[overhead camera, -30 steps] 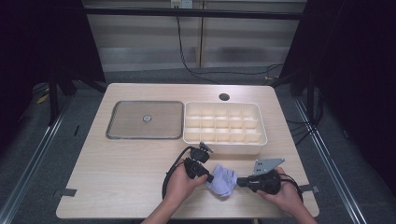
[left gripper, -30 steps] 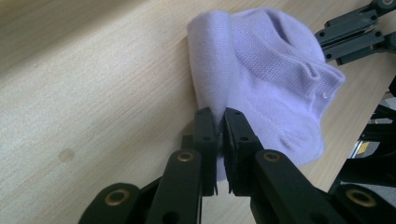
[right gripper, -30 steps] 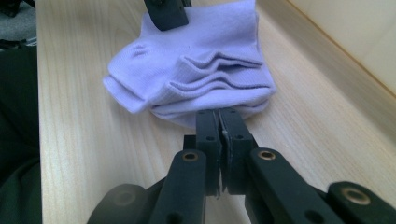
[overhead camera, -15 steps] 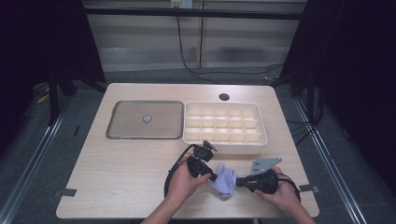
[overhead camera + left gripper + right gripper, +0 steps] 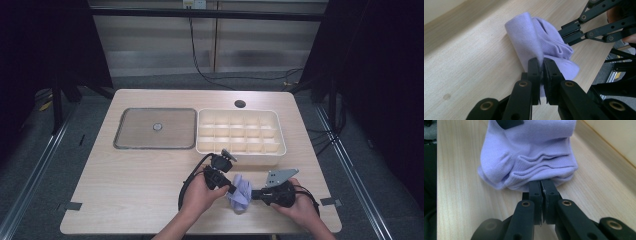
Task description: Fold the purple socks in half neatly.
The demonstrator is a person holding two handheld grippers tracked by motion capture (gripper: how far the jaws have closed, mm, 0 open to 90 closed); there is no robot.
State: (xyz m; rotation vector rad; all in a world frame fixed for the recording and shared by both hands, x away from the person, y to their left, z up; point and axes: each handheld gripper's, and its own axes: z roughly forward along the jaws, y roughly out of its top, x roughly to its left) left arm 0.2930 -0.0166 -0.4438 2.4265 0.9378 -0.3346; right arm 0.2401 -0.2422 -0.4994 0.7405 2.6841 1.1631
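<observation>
A light purple sock (image 5: pixel 241 191) lies bunched near the table's front edge, between the two hands. My left gripper (image 5: pixel 231 189) comes at it from the left and is shut on the sock's fabric (image 5: pixel 534 42). From the right, my right gripper (image 5: pixel 251 194) is shut on the sock's folded edge (image 5: pixel 531 152). In the left gripper view the right gripper's black linkage (image 5: pixel 596 27) shows just beyond the sock. Both grippers sit low over the wooden table (image 5: pixel 130 180).
A cream divided tray (image 5: pixel 240 132) with several compartments stands at the back right, close behind the left gripper. A flat grey lid with a small knob (image 5: pixel 155 128) lies to its left. A round hole (image 5: pixel 240 104) is in the table's far side.
Both grippers and the sock have shifted slightly to the right along the front of the table, and the sock looks more tightly bunched between them.
</observation>
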